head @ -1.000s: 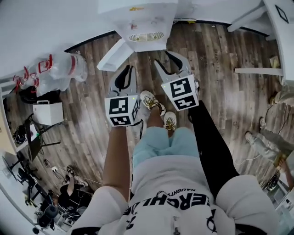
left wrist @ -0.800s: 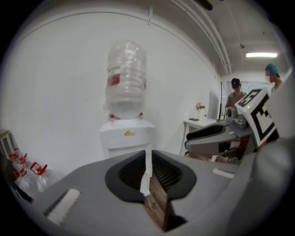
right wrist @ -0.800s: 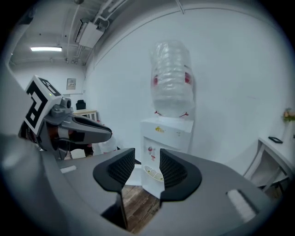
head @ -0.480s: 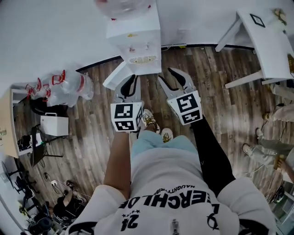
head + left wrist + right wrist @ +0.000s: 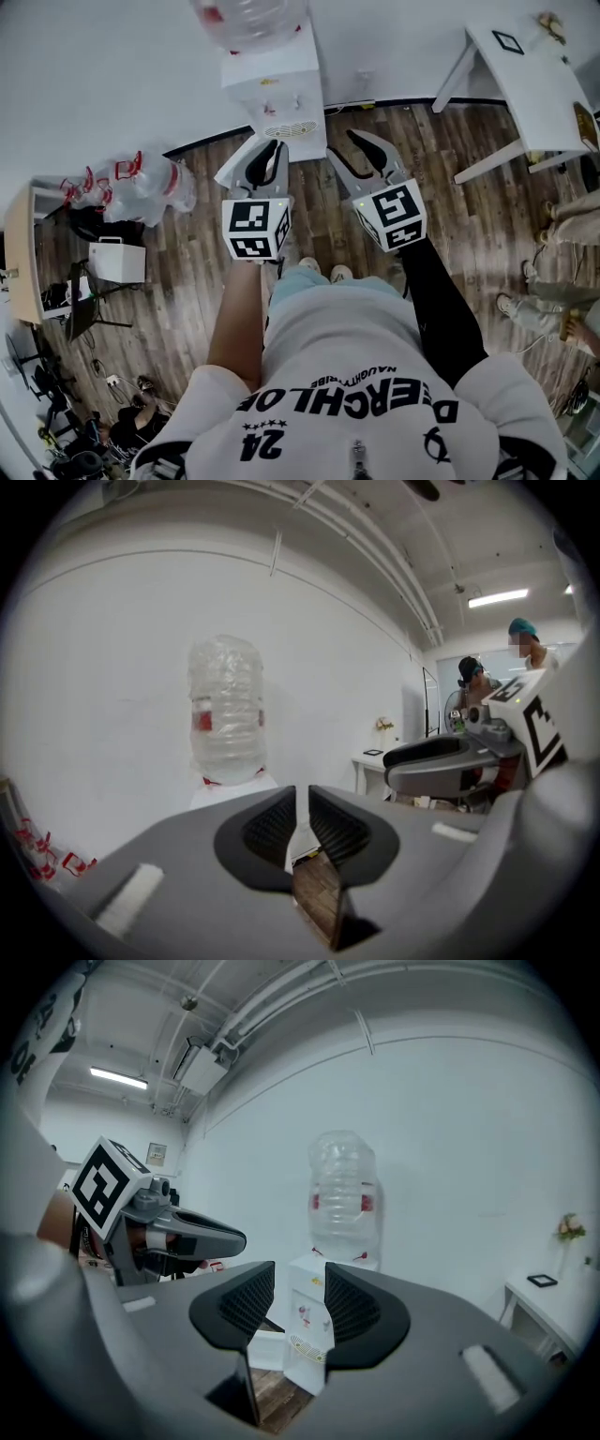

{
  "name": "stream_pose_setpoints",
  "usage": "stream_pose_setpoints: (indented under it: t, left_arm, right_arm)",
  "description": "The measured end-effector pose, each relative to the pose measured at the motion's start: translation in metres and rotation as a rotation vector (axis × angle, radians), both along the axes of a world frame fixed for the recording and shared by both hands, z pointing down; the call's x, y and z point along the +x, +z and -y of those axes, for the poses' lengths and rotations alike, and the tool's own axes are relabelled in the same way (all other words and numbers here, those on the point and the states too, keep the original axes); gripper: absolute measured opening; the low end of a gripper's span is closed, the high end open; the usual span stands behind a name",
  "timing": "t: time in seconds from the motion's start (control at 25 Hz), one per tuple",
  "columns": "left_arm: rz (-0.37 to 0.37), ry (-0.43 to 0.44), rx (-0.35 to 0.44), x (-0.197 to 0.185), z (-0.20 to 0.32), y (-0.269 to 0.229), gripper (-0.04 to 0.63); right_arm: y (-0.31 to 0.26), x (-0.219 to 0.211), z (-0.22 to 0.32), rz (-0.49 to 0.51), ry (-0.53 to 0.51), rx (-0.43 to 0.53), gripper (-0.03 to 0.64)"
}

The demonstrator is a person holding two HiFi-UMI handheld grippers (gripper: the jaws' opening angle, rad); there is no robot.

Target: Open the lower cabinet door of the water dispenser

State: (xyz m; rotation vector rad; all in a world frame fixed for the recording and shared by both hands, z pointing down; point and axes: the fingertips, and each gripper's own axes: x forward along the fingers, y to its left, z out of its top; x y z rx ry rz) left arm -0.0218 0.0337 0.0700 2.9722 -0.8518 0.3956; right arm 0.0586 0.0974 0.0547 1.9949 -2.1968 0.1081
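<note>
Head view: we hold both grippers short of the water dispenser [image 5: 274, 84], which stands ahead of them. Our left gripper [image 5: 277, 143] shows only a thin slit between its jaws, our right gripper [image 5: 338, 142] is spread, and both are empty. The lower cabinet door [image 5: 234, 164] hangs swung open by the left gripper's tips.

The bottle [image 5: 248, 21] is cut off by the head view's top edge and blurred. On the water dispenser [image 5: 274, 89], the lower cabinet door [image 5: 234, 167] is partly hidden behind the left gripper [image 5: 273, 147]. In the left gripper view that gripper covers most of the dispenser below the bottle. The white surface [image 5: 534, 75] at upper right runs off frame.
</note>
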Motion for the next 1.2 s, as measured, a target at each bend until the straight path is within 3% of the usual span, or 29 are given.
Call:
stream_pose_setpoints:
  t: [0.32, 0.6, 0.8, 1.2]
  left_arm:
    - [-0.061, -0.004, 0.048, -0.018, -0.008, -0.033, 0.061]
    - [-0.098, -0.019, 0.065, -0.033, -0.006, -0.050, 0.058]
    - [-0.130, -0.006, 0.068, -0.039, -0.012, -0.060, 0.058]
    - [-0.125, -0.006, 0.104, -0.032, -0.023, -0.065, 0.058]
  right_arm:
    - [-0.026, -0.007, -0.013, 0.035, 0.001, 0.082, 0.162]
    - [-0.045, -0.022, -0.014, -0.013, -0.010, 0.136, 0.003]
    - [-0.047, -0.024, -0.023, -0.034, -0.010, 0.138, 0.003]
    - [-0.046, -0.020, -0.038, -0.060, -0.014, 0.149, 0.003]
